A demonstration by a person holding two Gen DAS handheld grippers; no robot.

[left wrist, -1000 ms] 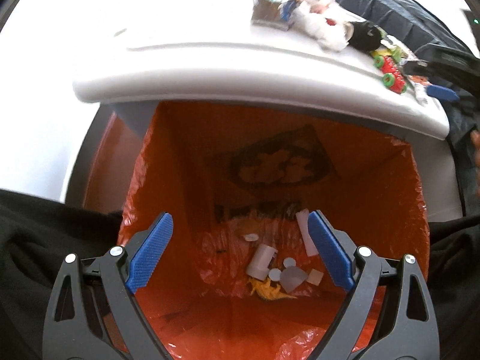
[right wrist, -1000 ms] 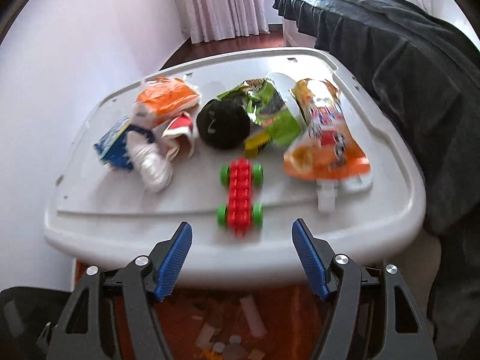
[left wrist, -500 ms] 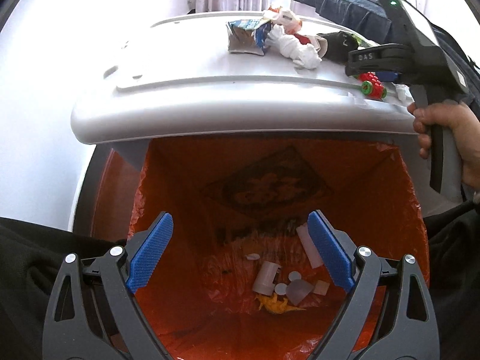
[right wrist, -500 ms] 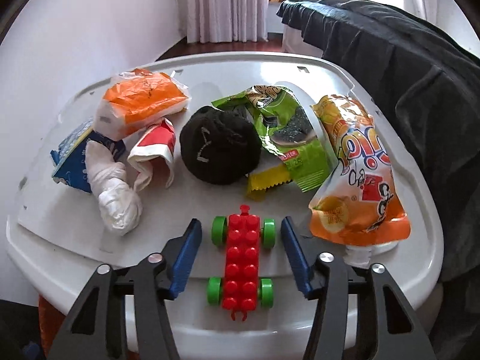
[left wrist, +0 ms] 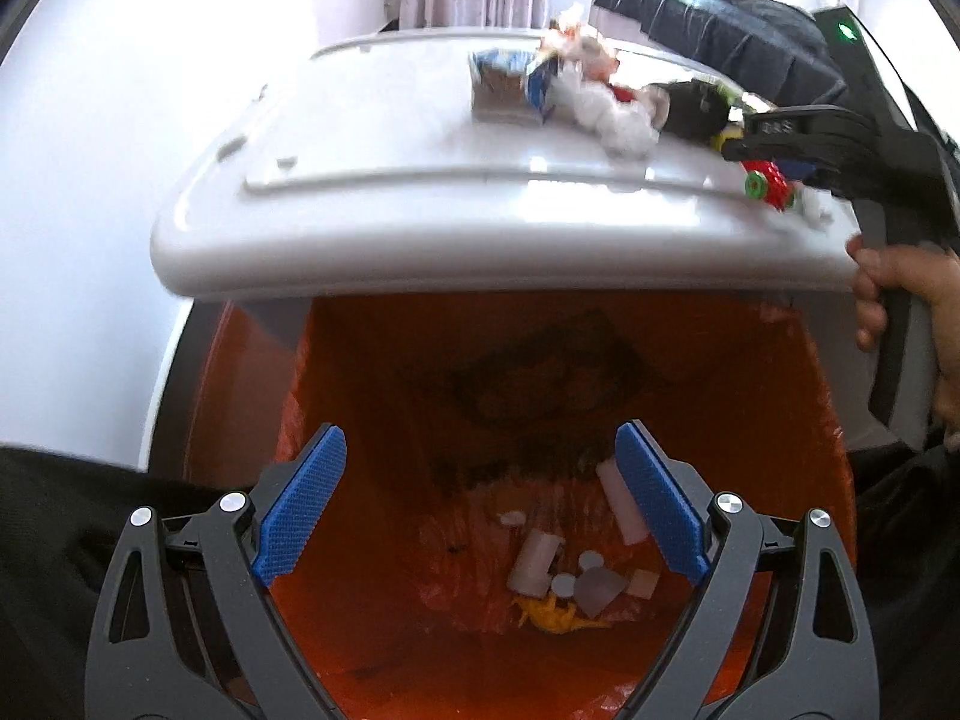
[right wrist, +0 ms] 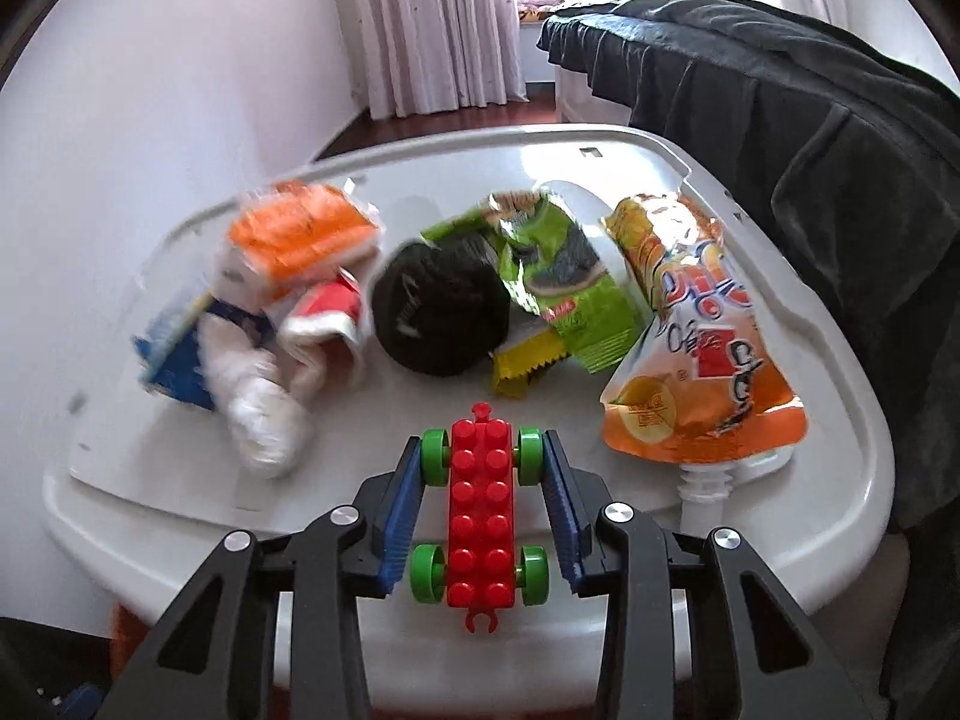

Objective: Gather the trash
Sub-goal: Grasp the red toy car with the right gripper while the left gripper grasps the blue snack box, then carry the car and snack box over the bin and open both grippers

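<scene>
— Pads first: where do they stand?

— My right gripper [right wrist: 483,510] has its two blue pads on either side of the red toy car [right wrist: 482,510], pressed against the green wheels or a hair off them. I would call it clenched on the car, though the car looks to rest on the white lid [right wrist: 840,480]; I can't tell whether it is lifted.

— And the other one?

— My left gripper [left wrist: 480,510] is spread wide with nothing in it, hanging over the open orange bin bag [left wrist: 372,372], where scraps already lie at the bottom.

— Which way does the car lie?

— Its long axis runs straight away from me, in line with the fingers, so the pads meet its long sides across the wheels. It sits at the near edge of the lid, and the bin's opening is just below and in front of that edge. The right hand is the one on it; the left is well apart, down at the bag.

— Beyond the car?

— A black round thing [right wrist: 441,318], a green wrapper [right wrist: 570,300], an orange juice pouch [right wrist: 702,336], a white wad [right wrist: 264,414] and an orange packet [right wrist: 300,240], all on the lid farther back.

— Is a toy really trash?

— Doubtful, I'd say.
</scene>
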